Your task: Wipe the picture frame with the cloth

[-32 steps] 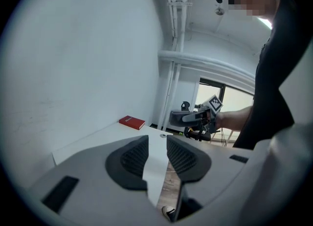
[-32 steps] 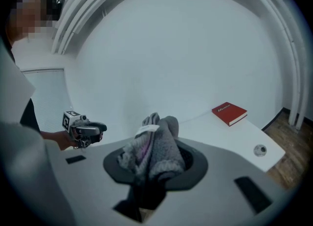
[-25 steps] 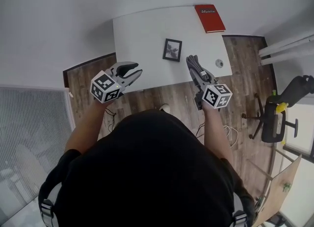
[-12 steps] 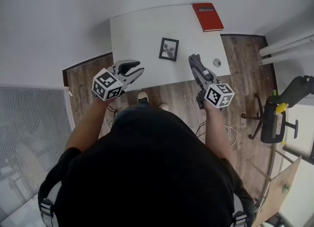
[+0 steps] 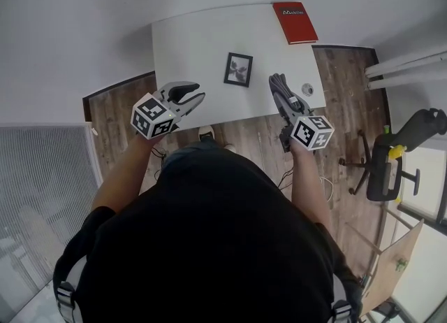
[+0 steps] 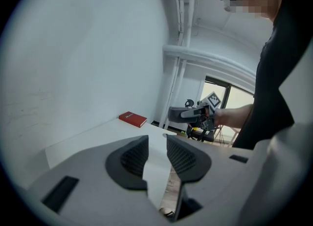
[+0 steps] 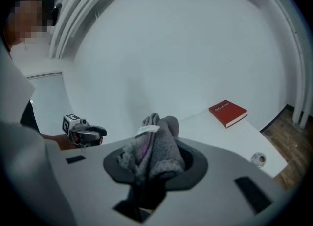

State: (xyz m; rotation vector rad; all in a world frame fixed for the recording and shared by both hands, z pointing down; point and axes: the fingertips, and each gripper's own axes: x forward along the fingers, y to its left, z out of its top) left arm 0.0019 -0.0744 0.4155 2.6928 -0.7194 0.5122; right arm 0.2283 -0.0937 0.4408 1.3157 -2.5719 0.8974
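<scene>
The picture frame (image 5: 238, 69) is small and square, with a black edge and a pale picture inside that has a dark shape on it. It lies flat near the middle of the white desk (image 5: 192, 38), turned a little crooked. Nothing is touching it. The cloth (image 7: 155, 144) is gray and fuzzy, bunched up, with a small white tag on top. The jaws of your right gripper (image 5: 281, 94) are squeezed tight on it, and it hangs just over the near edge of the desk, to the right of the frame. Your left gripper (image 5: 187, 94) is on the other side of the frame, jaws closed with nothing in them. A red book (image 5: 295, 22) lies at the far corner.
</scene>
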